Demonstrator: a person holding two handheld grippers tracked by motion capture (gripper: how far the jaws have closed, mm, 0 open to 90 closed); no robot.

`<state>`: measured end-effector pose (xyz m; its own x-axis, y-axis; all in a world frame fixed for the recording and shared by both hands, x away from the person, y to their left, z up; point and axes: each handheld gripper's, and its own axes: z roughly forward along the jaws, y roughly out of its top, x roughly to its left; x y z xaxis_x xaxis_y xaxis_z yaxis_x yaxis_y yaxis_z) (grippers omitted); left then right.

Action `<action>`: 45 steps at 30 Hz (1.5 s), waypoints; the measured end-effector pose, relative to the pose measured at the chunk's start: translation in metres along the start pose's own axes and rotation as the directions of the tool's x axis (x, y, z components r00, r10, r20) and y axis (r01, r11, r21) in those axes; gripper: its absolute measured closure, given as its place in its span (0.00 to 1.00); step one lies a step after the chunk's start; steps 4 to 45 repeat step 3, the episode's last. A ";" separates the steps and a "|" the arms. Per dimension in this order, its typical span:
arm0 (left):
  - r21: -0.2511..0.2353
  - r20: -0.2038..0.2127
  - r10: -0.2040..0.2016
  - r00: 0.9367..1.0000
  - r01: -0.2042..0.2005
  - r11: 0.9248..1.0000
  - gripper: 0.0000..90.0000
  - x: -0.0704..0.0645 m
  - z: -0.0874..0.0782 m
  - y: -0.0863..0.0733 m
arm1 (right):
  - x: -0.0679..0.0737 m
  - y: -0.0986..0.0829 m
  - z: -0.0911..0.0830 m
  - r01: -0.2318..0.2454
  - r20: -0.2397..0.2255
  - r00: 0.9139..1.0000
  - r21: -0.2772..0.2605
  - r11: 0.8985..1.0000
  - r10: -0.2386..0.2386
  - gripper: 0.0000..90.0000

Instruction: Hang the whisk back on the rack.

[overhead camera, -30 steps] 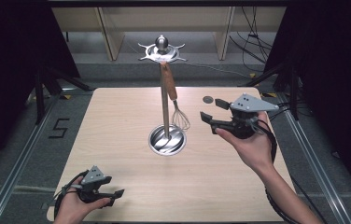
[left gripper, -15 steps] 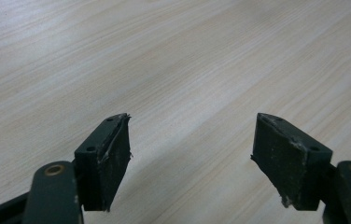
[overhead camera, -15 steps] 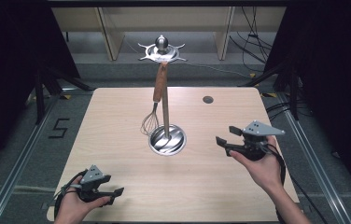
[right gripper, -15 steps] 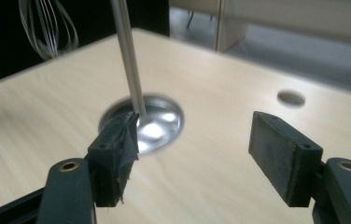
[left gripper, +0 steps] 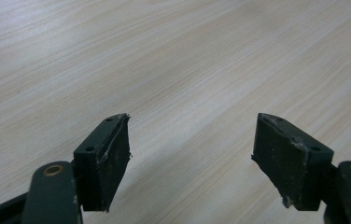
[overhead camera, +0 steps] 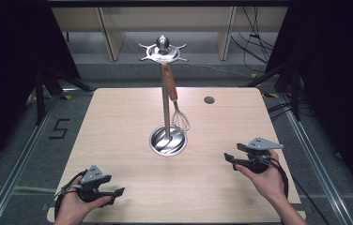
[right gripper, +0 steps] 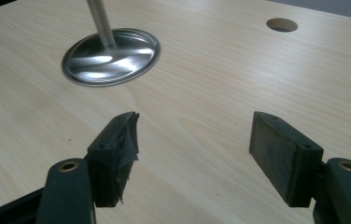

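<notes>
A pale wooden table (overhead camera: 118,122) (with 1 round hole (overhead camera: 209,100) near its far edge) stands on grey floor (overhead camera: 19,136).

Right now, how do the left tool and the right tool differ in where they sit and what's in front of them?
The left tool sits at the table's near left corner; the right tool is farther in, on the right. The right tool's camera faces the stand's round metal base; the left tool's faces bare wood. Both are open and empty.

A single black numeral "5" (overhead camera: 59,128) is marked on the grey carpeted floor (overhead camera: 19,140), left of the light wooden surface (overhead camera: 118,140); nothing else is legible
</notes>
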<state>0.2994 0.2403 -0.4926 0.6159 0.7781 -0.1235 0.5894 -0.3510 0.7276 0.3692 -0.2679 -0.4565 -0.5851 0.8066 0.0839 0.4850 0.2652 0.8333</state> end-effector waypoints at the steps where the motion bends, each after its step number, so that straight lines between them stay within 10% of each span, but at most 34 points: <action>1: 0.000 0.000 0.000 1.000 0.000 1.000 0.29 0.000 0.000 0.000 | -0.002 -0.001 -0.001 -0.001 0.015 1.000 0.002 1.000 0.001 0.37; 45: -0.014 0.003 -0.006 1.000 0.006 1.000 0.29 0.001 0.001 0.001 | -0.004 -0.002 0.000 -0.005 0.019 1.000 -0.006 1.000 0.005 0.36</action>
